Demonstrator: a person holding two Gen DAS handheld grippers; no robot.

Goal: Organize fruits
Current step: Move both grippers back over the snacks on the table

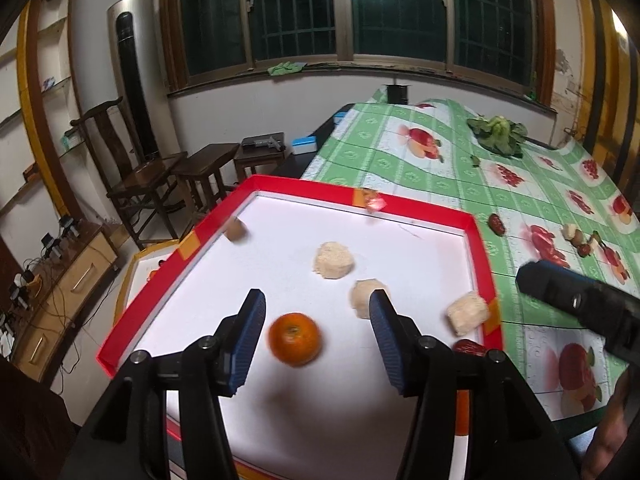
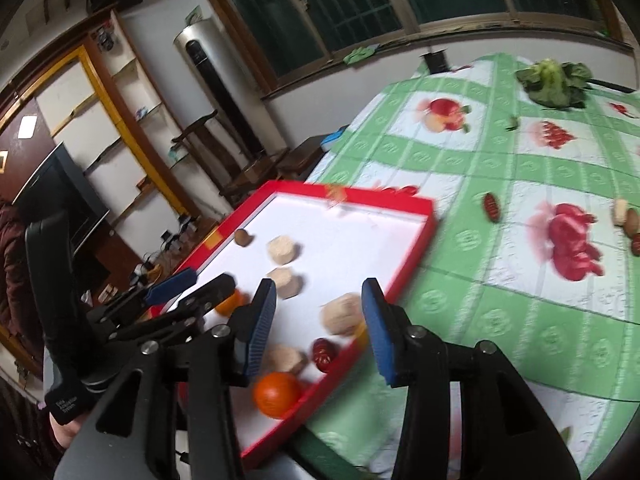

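Both our grippers, left and right, gape part-open, gripping nothing; an orange lies loose between the left's fingers.

green tablecloth w/ red tray, lettuce

Dim indoor light, motion blur, strong fisheye edge warping.

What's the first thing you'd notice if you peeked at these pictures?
The bright red tray with a white floor, at the corner of the green fruit-print tablecloth. An orange lies in it between the open left gripper fingers, untouched, near pale lumps. Leafy greens lie far back.
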